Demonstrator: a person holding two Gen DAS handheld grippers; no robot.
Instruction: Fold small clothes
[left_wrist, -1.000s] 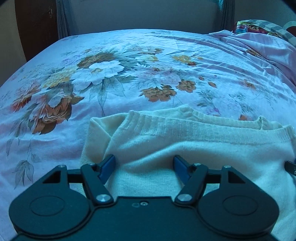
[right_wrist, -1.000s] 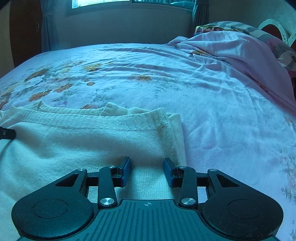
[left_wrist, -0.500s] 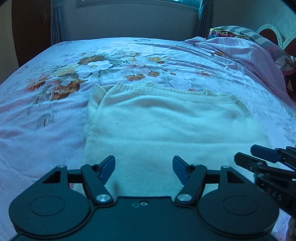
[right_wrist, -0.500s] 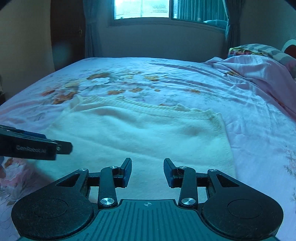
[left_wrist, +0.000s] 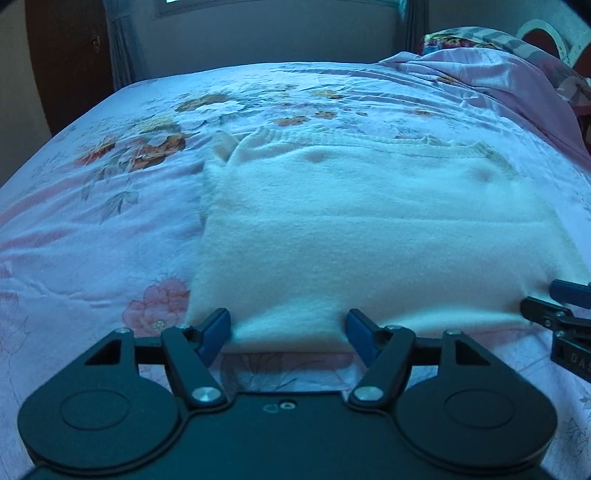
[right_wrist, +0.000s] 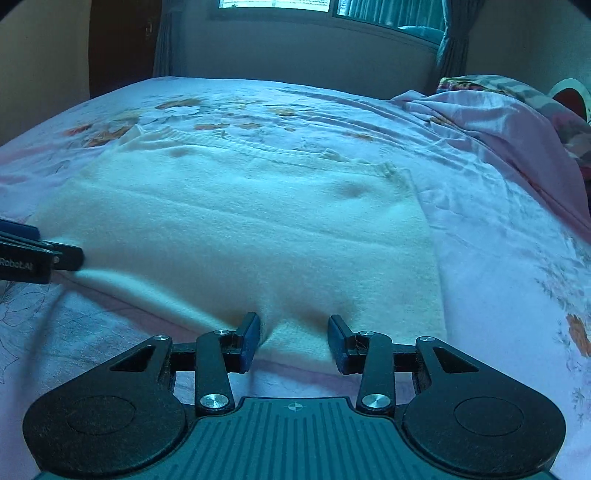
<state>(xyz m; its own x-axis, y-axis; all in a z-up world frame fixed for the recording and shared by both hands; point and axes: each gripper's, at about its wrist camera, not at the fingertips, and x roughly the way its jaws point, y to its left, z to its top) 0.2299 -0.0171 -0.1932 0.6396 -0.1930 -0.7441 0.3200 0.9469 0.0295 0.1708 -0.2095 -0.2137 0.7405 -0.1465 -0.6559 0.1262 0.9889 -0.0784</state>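
Observation:
A cream knitted sweater (left_wrist: 351, 229) lies flat on the floral bedsheet (left_wrist: 110, 206), its ribbed edge at the far side. It also shows in the right wrist view (right_wrist: 251, 229). My left gripper (left_wrist: 288, 332) is open, its blue pads on either side of the sweater's near edge at the left end. My right gripper (right_wrist: 293, 338) is open around the near edge at the right end. The right gripper's tip (left_wrist: 561, 314) shows at the left view's right edge. The left gripper's tip (right_wrist: 40, 254) shows at the right view's left edge.
A crumpled pink blanket (right_wrist: 498, 122) and a patterned pillow (right_wrist: 517, 88) lie at the bed's far right. A wall with a window (right_wrist: 332, 7) and curtains stands beyond the bed. A dark door (left_wrist: 66, 55) stands at the far left.
Both grippers have pulled back from the sweater's far ribbed edge to its near edge. They stayed open throughout.

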